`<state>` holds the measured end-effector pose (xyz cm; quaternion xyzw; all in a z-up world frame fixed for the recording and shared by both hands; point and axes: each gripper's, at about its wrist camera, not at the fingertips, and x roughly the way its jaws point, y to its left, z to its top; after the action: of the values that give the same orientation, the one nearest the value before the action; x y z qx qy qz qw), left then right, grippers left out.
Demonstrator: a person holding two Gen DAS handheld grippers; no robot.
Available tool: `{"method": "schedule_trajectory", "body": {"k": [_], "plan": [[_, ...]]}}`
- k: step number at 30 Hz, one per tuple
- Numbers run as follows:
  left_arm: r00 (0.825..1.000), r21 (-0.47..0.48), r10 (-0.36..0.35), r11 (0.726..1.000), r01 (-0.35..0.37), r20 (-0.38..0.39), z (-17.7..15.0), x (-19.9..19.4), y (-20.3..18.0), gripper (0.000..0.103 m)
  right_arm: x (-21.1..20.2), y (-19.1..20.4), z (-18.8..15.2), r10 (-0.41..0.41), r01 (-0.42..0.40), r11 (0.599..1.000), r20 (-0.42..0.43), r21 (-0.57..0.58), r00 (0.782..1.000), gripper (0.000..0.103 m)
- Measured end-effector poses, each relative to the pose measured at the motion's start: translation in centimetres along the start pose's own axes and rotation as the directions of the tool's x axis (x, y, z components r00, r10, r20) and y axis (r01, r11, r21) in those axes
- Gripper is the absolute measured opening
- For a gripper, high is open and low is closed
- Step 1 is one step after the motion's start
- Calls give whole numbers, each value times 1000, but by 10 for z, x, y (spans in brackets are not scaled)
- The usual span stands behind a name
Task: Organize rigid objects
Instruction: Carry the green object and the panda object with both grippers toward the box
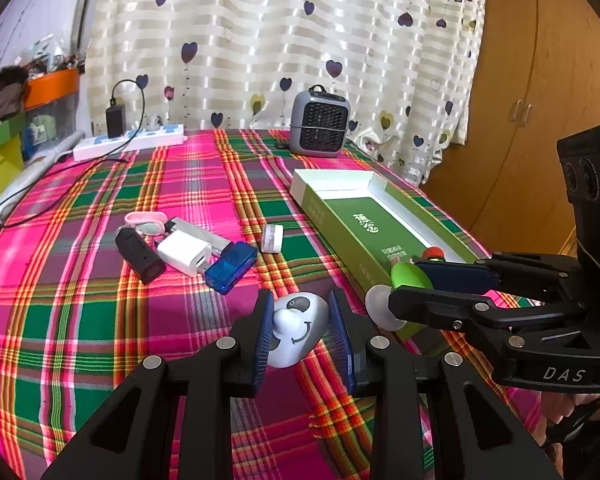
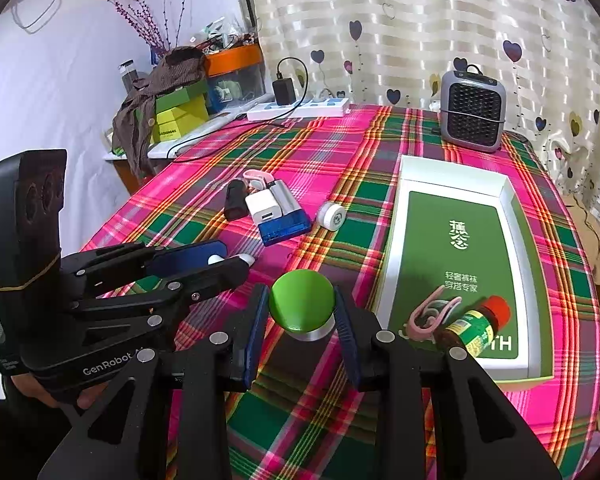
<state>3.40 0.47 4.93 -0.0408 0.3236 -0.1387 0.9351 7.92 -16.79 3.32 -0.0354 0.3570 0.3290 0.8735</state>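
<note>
At nine o'clock on the plaid tablecloth [image 2: 340,152] lay the unsorted cluster: a black stick [image 1: 140,254], a white charger [image 1: 186,256] and a blue case [image 1: 231,266], with a white cap [image 1: 272,239] just beside them. Nearer six o'clock, the left gripper [image 1: 302,326] stood clamped on a white smiley-faced figure [image 1: 296,328]. The right gripper [image 2: 302,320] stood clamped on a green-domed knob [image 2: 302,305], just beside the open green-lined box [image 2: 400,240] at three o'clock. In that box's near corner lay a pink clip [image 2: 430,316] and a red-capped brown bottle [image 2: 474,322], touching. To place the knob well, I judged it should be carried over the box wall, lowered onto bare lining toward twelve o'clock, clear of the bottle, and released only once seated. The figure could follow.
</note>
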Motion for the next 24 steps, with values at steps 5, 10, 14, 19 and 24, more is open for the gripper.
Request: {"method": "schedule_trajectory", "body": {"k": [5, 10, 14, 19, 24], "plan": [[1000, 18, -11, 1000, 11, 9, 6, 0, -10, 27, -6, -6, 1, -7, 7, 1000, 15, 9, 1000, 34], [1000, 34, -24, 999, 24, 13, 11, 2, -18, 28, -12, -14, 1, -15, 14, 1000, 27, 22, 1000, 34], [999, 49, -37, 998, 37, 13, 15, 6, -27, 27, -18, -23, -1, -27, 26, 999, 38, 40, 999, 34], [998, 67, -55, 996, 54, 14, 19, 10, -37, 27, -27, -37, -2, -53, 49, 996, 52, 68, 997, 34], [997, 85, -73, 994, 72, 13, 23, 14, -48, 27, -36, -52, -4, -77, 71, 993, 65, 99, 995, 34]]}}
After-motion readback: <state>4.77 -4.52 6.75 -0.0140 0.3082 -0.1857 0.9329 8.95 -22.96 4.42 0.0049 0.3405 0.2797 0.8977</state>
